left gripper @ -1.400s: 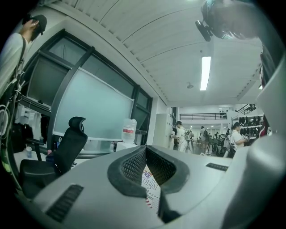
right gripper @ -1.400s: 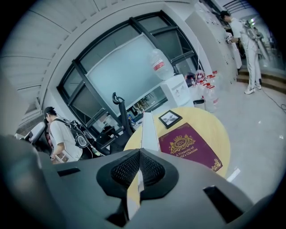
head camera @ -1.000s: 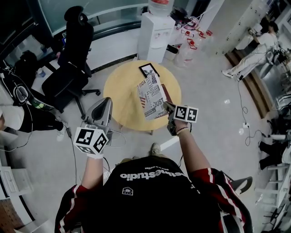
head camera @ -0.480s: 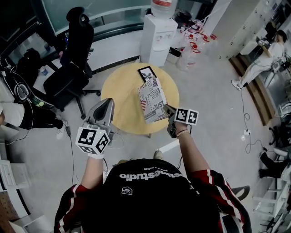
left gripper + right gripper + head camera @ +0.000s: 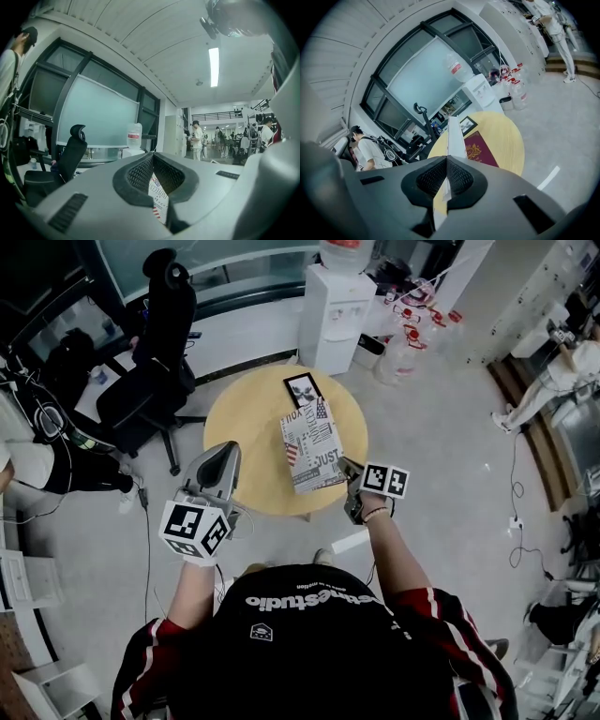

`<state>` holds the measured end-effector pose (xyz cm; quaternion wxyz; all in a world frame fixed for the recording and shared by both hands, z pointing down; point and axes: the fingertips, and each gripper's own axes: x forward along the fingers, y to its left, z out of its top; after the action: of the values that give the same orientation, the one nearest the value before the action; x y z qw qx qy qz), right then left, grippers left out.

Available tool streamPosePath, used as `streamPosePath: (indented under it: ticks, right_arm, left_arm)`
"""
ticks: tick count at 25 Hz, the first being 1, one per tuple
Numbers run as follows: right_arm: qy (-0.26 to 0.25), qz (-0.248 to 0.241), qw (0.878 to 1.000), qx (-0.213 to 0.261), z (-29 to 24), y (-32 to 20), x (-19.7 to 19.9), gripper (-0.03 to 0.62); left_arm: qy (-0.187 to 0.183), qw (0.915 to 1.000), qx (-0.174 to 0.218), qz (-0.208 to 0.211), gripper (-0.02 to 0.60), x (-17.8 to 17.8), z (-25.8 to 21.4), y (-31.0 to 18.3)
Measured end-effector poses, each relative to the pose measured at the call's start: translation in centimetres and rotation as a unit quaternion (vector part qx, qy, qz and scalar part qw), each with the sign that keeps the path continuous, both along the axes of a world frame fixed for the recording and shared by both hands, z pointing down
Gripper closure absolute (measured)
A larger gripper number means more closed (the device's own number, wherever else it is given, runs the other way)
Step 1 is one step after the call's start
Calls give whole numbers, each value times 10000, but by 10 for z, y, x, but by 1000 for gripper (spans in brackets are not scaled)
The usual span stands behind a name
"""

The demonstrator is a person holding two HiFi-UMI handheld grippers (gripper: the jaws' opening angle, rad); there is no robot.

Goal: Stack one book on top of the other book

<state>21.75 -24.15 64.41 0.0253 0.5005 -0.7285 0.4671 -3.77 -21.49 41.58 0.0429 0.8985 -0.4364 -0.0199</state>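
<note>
My right gripper (image 5: pixel 345 468) is shut on the near edge of a book with a newspaper-print cover (image 5: pixel 311 446). It holds that book out over the round yellow table (image 5: pixel 246 427). In the right gripper view the held book (image 5: pixel 453 136) runs edge-on between the pads of the right gripper (image 5: pixel 446 161). A maroon book with a gold crest (image 5: pixel 480 152) lies flat on the table just beneath and beside it. My left gripper (image 5: pixel 225 452) hangs by the table's near left rim, shut and holding nothing. Through the left gripper (image 5: pixel 152 161) the printed book (image 5: pixel 158 197) shows.
A small black-framed picture (image 5: pixel 303 388) lies at the table's far edge. Behind the table stand a white water dispenser (image 5: pixel 336 310) and water bottles (image 5: pixel 412 334) on the floor. A black office chair (image 5: pixel 155 362) is at the left. A person (image 5: pixel 562 338) stands far right.
The printed book has come down and shifted a little left, so it now covers nearly all of the maroon book in the head view. The left gripper drifted slightly toward the table.
</note>
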Motion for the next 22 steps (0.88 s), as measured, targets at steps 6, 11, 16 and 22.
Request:
streamPosePath:
  ticks: [6, 11, 16, 22]
  right_arm:
    - [-118, -12, 9999, -103, 15, 2, 15, 566]
    - [-243, 40, 9994, -242, 29, 4, 32, 565]
    - [-189, -2, 9992, -357, 42, 4, 38, 565]
    - [-6, -126, 9988, -475, 60, 1, 46, 562]
  left_arm:
    - [15, 9999, -141, 30, 565, 22, 2, 3]
    - [35, 9996, -276, 73, 565, 42, 2, 7]
    - [-29, 9995, -309, 48, 565, 49, 7, 8]
    - [-67, 9995, -296, -98, 565, 50, 12, 5]
